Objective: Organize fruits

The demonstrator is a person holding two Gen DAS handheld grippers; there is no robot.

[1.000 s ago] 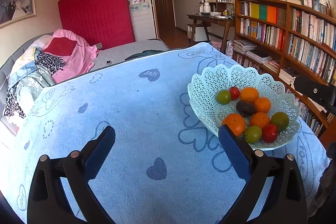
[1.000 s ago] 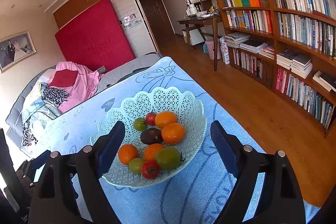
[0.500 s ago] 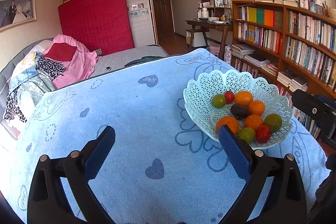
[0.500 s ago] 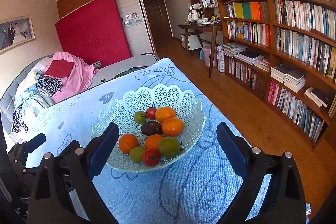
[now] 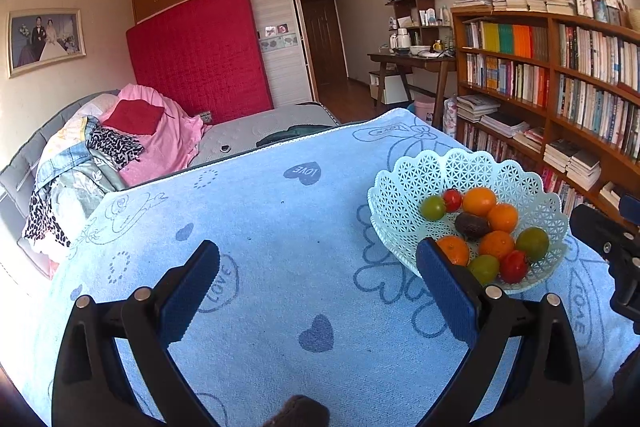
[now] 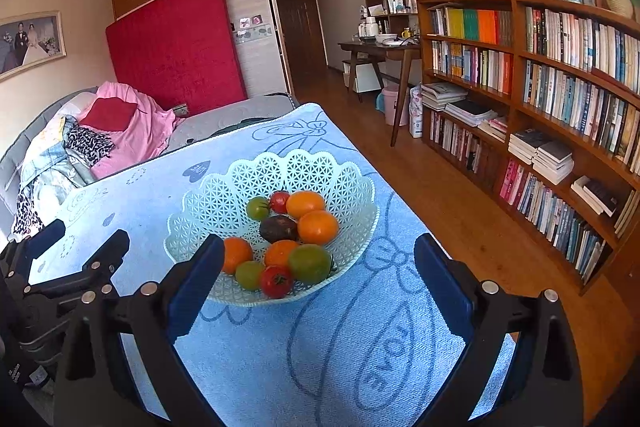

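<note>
A pale green lattice basket (image 5: 420,183) (image 6: 320,167) stands on the blue cloth-covered table (image 5: 280,227) (image 6: 320,347). It holds several fruits: oranges (image 6: 318,227), green fruits (image 6: 310,263), red tomatoes (image 6: 276,281) and a dark avocado (image 6: 278,229). My left gripper (image 5: 318,287) is open and empty above the cloth, left of the basket. My right gripper (image 6: 316,279) is open and empty, above the basket's near rim. The left gripper also shows at the left edge of the right wrist view (image 6: 60,267).
A tall bookcase (image 6: 540,87) full of books runs along the right wall. A wooden floor (image 6: 460,219) lies beside the table's right edge. A bed with piled clothes (image 5: 120,147) and a red mattress (image 5: 200,55) stand behind the table. A desk (image 5: 416,63) is at the back.
Both grippers have pulled back and risen slightly, so the basket looks a little farther off. Both stay open and the fruits have not moved.
</note>
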